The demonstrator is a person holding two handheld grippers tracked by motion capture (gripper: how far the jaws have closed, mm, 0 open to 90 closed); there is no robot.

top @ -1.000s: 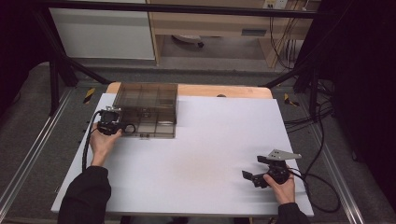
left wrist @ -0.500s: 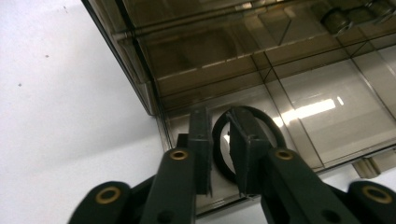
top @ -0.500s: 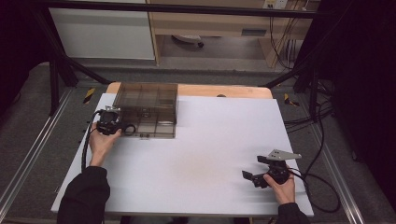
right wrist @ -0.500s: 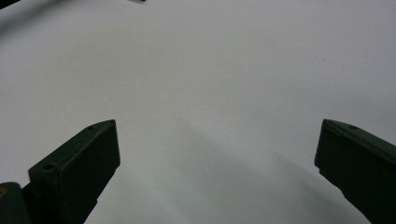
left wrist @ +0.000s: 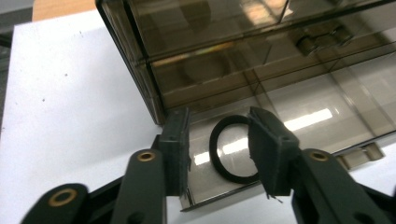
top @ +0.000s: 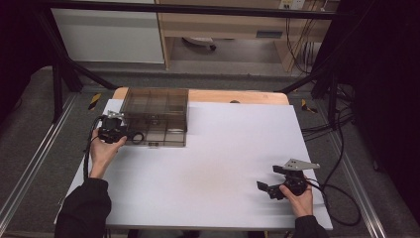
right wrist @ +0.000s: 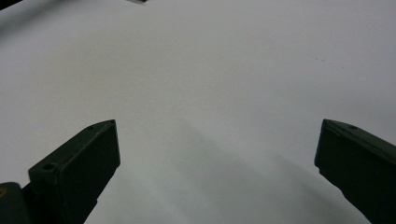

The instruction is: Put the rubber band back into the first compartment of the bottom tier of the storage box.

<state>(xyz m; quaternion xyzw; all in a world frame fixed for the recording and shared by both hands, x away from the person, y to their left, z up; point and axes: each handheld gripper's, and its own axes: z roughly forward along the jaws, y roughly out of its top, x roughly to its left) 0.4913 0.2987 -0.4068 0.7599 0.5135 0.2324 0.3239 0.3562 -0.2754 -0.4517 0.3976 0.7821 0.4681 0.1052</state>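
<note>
at the far left of the white table (top: 218, 148), beside the smoky see-through compartment box (top: 156, 116): left gripper (left wrist: 219, 149) held by the left hand (top: 103, 151), jaws parted and not clamped, pads (left wrist: 177, 149) set either side of a black ring (left wrist: 229, 149). ring lying flat on the clear floor of the box's near corner compartment, just inside the low front wall; right pad overlapping the ring's edge as seen along the jaws, though contact cannot be told from the left gripper view. probably a thin rubber band or o-ring, so judged light, soft and springy, likely to flex or fold under a squeeze rather than crack, and grippy enough against the pads yet prone to lie stuck flat on the slick plastic. best taken across one side of the loop, one pad inside the circle and one outside, pinching the cord itself, or tipped up against the wall first; squeezing across the whole loop would likely just buckle it. near the front right of the table, well apart from the box: right gripper (top: 277, 186) in the right hand (top: 297, 198), jaws spread wide over bare white surface, holding nothing.
</note>
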